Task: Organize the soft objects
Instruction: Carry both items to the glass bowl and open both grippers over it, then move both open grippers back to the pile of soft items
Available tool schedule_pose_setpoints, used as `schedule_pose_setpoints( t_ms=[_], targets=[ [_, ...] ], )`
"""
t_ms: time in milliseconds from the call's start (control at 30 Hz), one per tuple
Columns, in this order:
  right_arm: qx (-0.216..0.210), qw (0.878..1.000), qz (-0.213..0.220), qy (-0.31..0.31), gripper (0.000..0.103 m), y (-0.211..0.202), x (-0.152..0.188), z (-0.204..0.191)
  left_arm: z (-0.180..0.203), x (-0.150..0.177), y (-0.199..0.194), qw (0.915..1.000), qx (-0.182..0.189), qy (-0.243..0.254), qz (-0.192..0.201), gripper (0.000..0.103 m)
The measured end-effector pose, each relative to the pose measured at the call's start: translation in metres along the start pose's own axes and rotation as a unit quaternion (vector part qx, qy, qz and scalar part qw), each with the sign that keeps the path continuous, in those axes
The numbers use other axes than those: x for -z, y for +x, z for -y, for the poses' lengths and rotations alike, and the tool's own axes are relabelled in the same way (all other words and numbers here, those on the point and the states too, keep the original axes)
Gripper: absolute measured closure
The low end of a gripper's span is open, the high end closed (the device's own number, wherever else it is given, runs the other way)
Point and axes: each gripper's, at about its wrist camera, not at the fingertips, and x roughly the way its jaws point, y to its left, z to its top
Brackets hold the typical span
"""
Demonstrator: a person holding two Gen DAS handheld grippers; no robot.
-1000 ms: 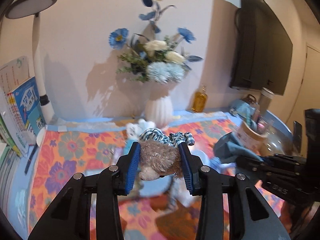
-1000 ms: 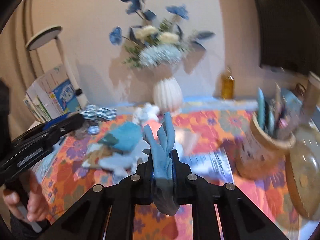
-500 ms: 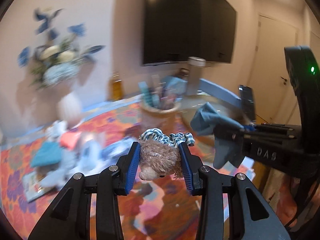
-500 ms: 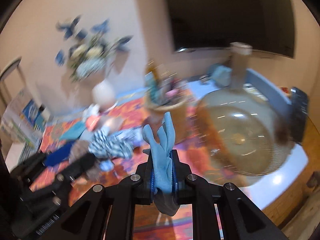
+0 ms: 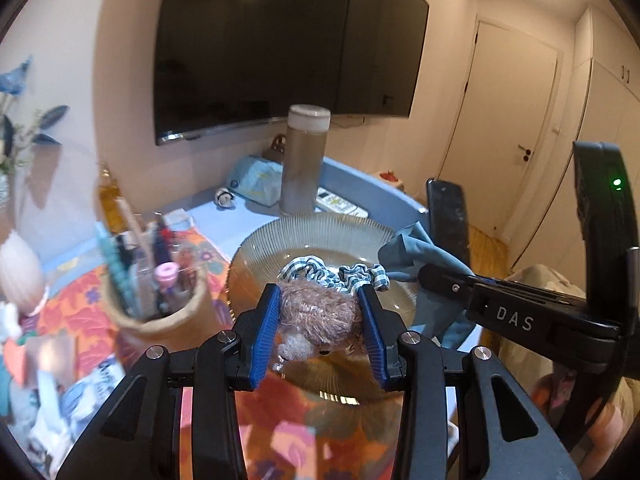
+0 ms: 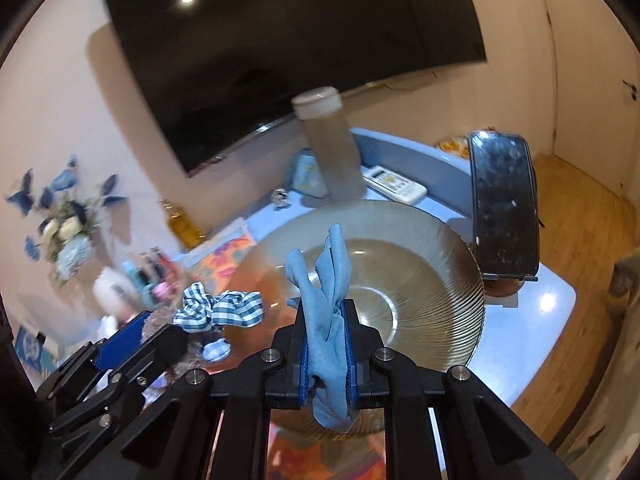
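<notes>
Left gripper (image 5: pixel 322 322) clamps a plush toy (image 5: pixel 318 314), right gripper (image 6: pixel 327 344) pinches blue cloth (image 6: pixel 326 308), seemingly above the glass bowl (image 6: pixel 432 280).

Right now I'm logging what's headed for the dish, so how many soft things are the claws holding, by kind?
Plush toy: 1, in the left claw
Checked scrunchie: 1, draped on the plush
Blue cloth: 1, in the right claw
Total: 3

plush toy (image 5: pixel 318 316): 1 | blue cloth (image 6: pixel 326 320): 1 | ribbed bowl (image 6: pixel 440 264): 1 | pens (image 5: pixel 136 264): maybe 6
</notes>
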Motion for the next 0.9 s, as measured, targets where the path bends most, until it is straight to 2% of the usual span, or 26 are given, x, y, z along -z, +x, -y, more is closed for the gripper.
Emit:
schedule_pose_setpoints(
  t_ms=[67, 133, 200, 233, 433, 667, 833, 867, 900],
  targets=[
    [0.007, 1.000, -0.006, 0.000, 0.090, 0.010, -0.003, 0.003, 0.000, -0.001, 0.016, 0.9999, -0.008, 0.006, -0.002, 0.062],
    [0.016, 1.000, -0.017, 0.002, 0.082, 0.024, -0.006, 0.007, 0.001, -0.003, 0.027, 0.9998, -0.020, 0.009, -0.003, 0.046],
    [0.027, 0.999, -0.028, 0.008, 0.051, 0.034, -0.007, 0.012, -0.003, -0.003, 0.033, 0.9998, -0.017, 0.005, -0.003, 0.031],
    [0.029, 0.999, -0.025, 0.014, 0.048, 0.036, -0.007, 0.016, -0.005, -0.003, 0.033, 0.9999, -0.014, 0.002, -0.001, 0.022],
    [0.020, 0.999, -0.011, 0.026, 0.047, 0.026, -0.005, 0.027, -0.009, 0.000, 0.018, 0.9999, -0.013, -0.002, 0.004, 0.020],
    [-0.006, 1.000, -0.002, -0.012, 0.048, 0.002, 0.001, -0.006, -0.016, 0.007, -0.033, 0.9990, -0.038, -0.001, 0.023, 0.020],
    [-0.033, 0.998, 0.002, -0.052, 0.047, -0.014, 0.013, -0.042, -0.043, 0.016, -0.083, 0.9956, -0.086, -0.019, 0.032, 0.020],
    [-0.040, 0.997, 0.001, -0.061, 0.047, -0.017, 0.016, -0.051, -0.050, 0.017, -0.093, 0.9934, -0.106, -0.026, 0.034, 0.020],
    [-0.047, 0.996, -0.001, -0.071, 0.047, -0.019, 0.020, -0.061, -0.062, 0.019, -0.112, 0.9870, -0.151, -0.042, 0.037, 0.020]
  ],
)
